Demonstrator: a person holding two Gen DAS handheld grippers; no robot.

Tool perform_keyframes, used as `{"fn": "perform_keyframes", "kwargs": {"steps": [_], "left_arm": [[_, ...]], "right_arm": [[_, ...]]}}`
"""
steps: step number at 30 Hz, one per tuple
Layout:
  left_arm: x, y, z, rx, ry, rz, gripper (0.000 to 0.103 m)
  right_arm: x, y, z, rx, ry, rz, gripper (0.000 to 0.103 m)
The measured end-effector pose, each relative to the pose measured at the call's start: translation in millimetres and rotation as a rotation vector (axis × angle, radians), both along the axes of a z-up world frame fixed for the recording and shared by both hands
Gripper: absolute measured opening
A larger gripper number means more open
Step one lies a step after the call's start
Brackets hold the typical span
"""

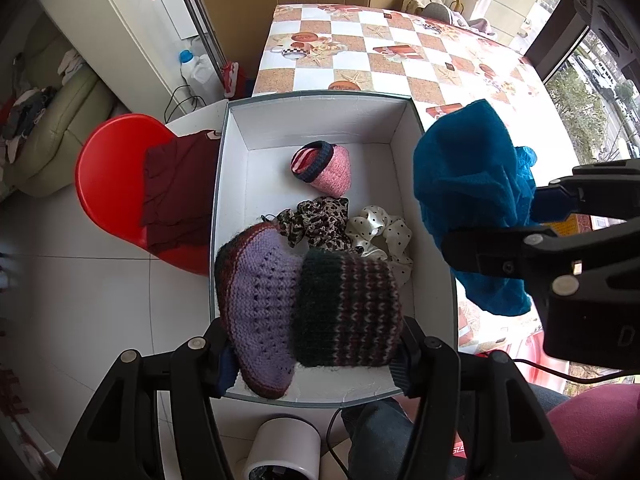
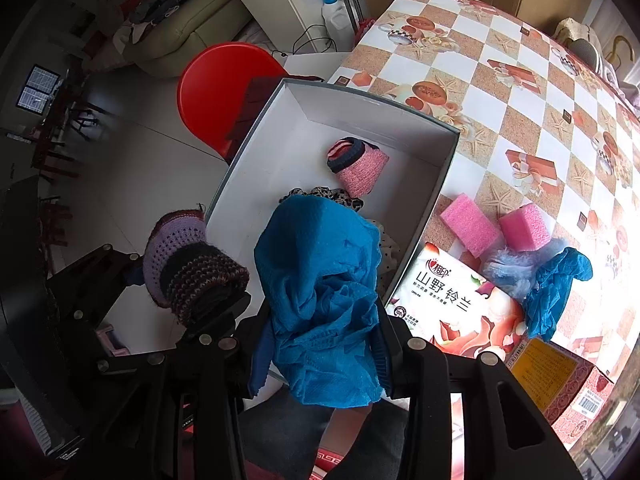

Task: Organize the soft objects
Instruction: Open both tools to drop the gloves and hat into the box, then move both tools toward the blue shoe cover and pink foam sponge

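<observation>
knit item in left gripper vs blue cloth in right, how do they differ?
The knit item is thick, striped purple and dark yarn; the blue cloth is thin and plain teal. The knit item stays a compact roll; the blue cloth hangs crumpled. Shared: each sits between gripper fingers over the white box.

Checkered tablecloth table [image 2: 500, 92] bears white box [image 2: 400, 118], pink sponges [image 2: 470, 224].
</observation>
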State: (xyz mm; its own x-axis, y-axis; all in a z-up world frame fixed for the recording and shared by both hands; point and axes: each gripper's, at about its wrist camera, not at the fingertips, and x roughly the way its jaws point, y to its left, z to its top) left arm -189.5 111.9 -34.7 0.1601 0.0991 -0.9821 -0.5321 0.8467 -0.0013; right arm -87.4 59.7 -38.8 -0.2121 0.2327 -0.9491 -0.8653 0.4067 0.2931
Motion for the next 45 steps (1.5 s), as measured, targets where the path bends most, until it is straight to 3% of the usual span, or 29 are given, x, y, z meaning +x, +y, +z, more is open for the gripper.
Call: {"fn": "perform_keyframes", "kwargs": {"steps": [2, 5, 6, 11, 12, 14, 18, 21, 27, 31, 37, 41, 45], "left_arm": [[0, 1, -2, 0.001, 0.009, 0.000, 0.068], [0, 2, -4, 0.002, 0.025, 0.003, 0.072], [-1, 2, -4, 0.002, 0.020, 0.008, 0.076], [2, 6, -1, 0.011, 0.004, 0.026, 0.087], [2, 7, -1, 0.013, 0.004, 0.031, 0.090], [4, 9, -1, 0.008, -0.006, 0.042, 0.103], [10, 11, 4, 0.006, -0.065, 0.053, 0.103], [22, 13, 9, -0.043, -0.093, 0.033, 0.103], [70, 4, 20, -0.064, -0.101, -0.063, 0.103], [114, -15, 21, -0.057, -0.081, -0.167, 0.103], [182, -47, -7, -0.039, 0.011, -0.299, 0.103], [223, -59, -43, -0.080, 0.092, -0.334, 0.103], [254, -74, -77, -0.049, 0.178, -0.392, 0.103]], "right_arm": [[1, 3, 0, -0.001, 0.008, 0.006, 0.045], [3, 6, 3, 0.005, 0.000, 0.002, 0.071], [4, 6, 5, 0.011, -0.005, -0.002, 0.075], [16, 4, 6, 0.004, 0.001, -0.046, 0.079], [20, 2, 6, -0.001, 0.004, -0.059, 0.092], [27, -3, 5, 0.003, 0.012, -0.086, 0.102], [42, -15, 5, -0.016, 0.024, -0.123, 0.102], [62, -30, 10, -0.030, 0.043, -0.164, 0.102], [145, -87, 44, -0.035, -0.018, -0.325, 0.102], [202, -132, 43, -0.081, -0.044, -0.445, 0.102], [248, -160, -1, -0.193, 0.015, -0.463, 0.102], [257, -147, -44, -0.249, 0.085, -0.371, 0.102], [259, -124, -88, -0.314, 0.149, -0.260, 0.102]]}}
